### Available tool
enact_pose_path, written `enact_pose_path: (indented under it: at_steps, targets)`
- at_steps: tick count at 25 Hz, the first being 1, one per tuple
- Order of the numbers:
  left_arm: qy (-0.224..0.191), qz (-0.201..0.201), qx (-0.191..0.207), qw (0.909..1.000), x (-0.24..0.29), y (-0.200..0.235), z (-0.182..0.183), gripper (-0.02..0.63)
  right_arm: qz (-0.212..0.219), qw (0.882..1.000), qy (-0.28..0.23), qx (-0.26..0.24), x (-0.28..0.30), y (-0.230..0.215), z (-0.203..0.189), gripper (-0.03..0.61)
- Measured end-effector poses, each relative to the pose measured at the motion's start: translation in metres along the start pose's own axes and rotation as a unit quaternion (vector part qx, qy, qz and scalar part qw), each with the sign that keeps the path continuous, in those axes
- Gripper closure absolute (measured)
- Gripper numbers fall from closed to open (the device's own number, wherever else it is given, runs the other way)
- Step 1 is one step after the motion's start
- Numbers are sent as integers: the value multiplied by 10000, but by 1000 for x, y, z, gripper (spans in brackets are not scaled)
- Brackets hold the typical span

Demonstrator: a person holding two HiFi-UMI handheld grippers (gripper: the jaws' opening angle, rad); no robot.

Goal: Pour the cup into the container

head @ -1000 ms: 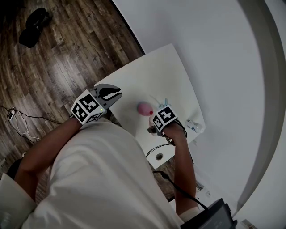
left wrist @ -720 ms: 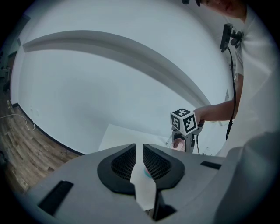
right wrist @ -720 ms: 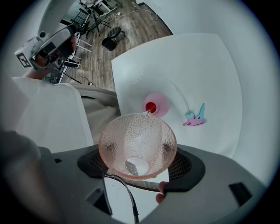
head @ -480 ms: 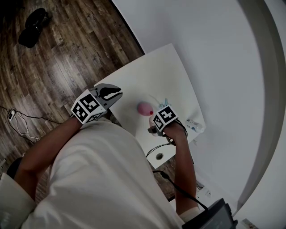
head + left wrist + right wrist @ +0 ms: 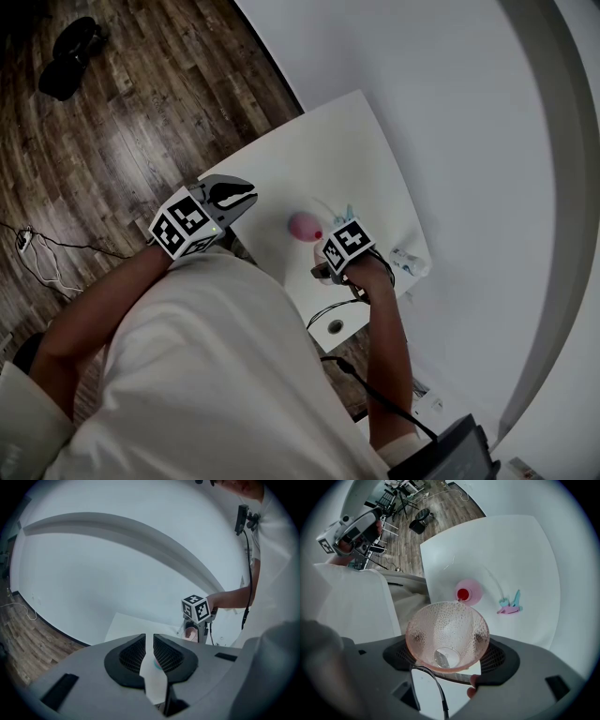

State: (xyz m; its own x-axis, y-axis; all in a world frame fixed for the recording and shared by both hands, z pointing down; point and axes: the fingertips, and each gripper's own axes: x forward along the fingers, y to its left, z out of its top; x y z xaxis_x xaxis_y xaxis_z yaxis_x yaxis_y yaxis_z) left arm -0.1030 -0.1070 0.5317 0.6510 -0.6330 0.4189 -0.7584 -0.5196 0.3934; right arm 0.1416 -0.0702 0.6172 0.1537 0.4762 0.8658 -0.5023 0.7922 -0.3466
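In the right gripper view a pink dimpled cup (image 5: 447,636) is tipped on its side with its mouth toward the camera, and my right gripper (image 5: 448,641) is shut on it. Its rim hangs just above a small pink container (image 5: 464,594) holding red liquid, which stands on the white table (image 5: 520,550). The cup's inside looks nearly empty. In the head view the right gripper (image 5: 330,257) sits just beside the pink container (image 5: 301,226). My left gripper (image 5: 231,198) hovers at the table's left edge, shut and holding nothing, apart from the container.
A turquoise and pink object (image 5: 510,605) lies on the table right of the container. A clear item (image 5: 409,262) rests near the table's right edge. A cable (image 5: 330,313) runs by a round hole (image 5: 334,327) in the tabletop. Wooden floor (image 5: 112,122) lies beyond.
The right gripper has shifted very slightly beside the container, with the cup still in it. The left gripper has not moved.
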Motion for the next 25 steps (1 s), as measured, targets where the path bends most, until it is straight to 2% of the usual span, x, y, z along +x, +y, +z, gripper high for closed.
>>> enact_pose_path:
  at_steps: [25]
  targets:
    - [-41,55,-56,10000,-4,2,0,571,63,9998,168,-77,-4,-1,1,201]
